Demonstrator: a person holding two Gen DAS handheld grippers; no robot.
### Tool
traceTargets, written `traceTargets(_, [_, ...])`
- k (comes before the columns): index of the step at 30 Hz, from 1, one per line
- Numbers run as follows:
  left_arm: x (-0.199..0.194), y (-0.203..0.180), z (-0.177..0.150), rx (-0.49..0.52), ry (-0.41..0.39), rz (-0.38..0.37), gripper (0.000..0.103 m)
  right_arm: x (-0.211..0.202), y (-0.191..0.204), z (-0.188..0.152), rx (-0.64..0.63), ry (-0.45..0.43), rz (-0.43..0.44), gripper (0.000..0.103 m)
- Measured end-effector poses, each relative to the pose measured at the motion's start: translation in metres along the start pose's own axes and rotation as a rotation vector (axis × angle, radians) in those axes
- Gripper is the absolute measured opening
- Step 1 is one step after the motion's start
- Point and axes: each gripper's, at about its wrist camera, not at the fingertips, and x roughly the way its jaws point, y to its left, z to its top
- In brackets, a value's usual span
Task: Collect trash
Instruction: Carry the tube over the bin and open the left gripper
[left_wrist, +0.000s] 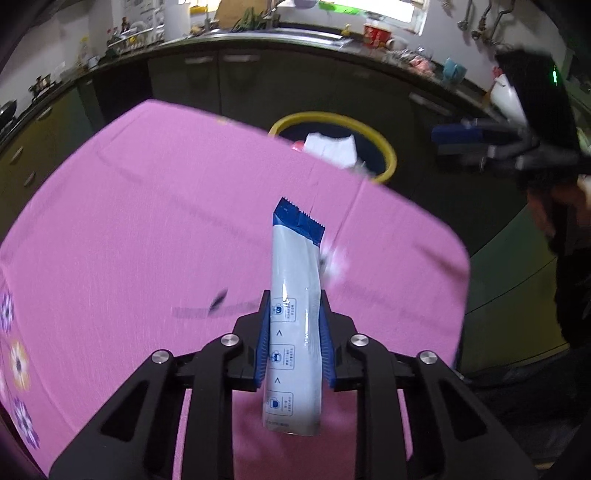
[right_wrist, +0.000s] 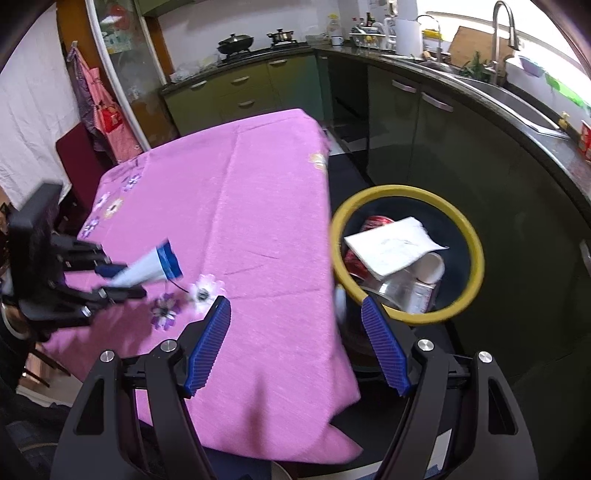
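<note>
On the left, I'm holding a blue-and-white sachet (left_wrist: 295, 306) pinched in my left gripper (left_wrist: 294, 325), above the pink tablecloth (left_wrist: 147, 229). Rightward, my right gripper (right_wrist: 295, 336) is hanging wide open, empty, near the yellow-rimmed bin (right_wrist: 476, 251), already holding paper and cans. Motion blur is hiding any smaller scraps.

I see a long white sachet (left_wrist: 295, 332) with a dark blue serrated top end and small printed pictograms down its face, clamped between blue ribbed pads, lifted off the pink tablecloth near its right edge. Beyond that edge stands the dark trash bin (right_wrist: 406, 314) with a yellow rim. It holds a white paper sheet (right_wrist: 391, 251), a red can (right_wrist: 376, 223) and a white cup (right_wrist: 432, 266).
</note>
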Motion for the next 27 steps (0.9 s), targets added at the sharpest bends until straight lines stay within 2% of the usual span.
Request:
traceTargets(7, [0.017,-0.026,0.083,0.094,-0.023,-0.051,0.022,-0.010,-0.023,-0.014,0.035,-0.005,0.001,0.074])
traceTargets(11, [0.052,-0.042,0.134,0.121,0.012,-0.101,0.022,-0.010,-0.039,-0.018,0.063,-0.006,0.003,0.074])
traceTargets(15, [0.112,-0.057,0.188,0.132,0.094,-0.147,0.023,-0.010,-0.055,-0.023,0.094,-0.003,0.001,0.074])
traceTargets(21, [0.190,-0.063,0.232,0.131,0.185,-0.125,0.024,-0.017,-0.080,-0.028,0.148,0.003,-0.035,0.074])
traceTargets(27, [0.238,-0.059,0.247,0.110,0.220,-0.088,0.026,-0.021,-0.091,-0.030,0.172,0.009,-0.054,0.074])
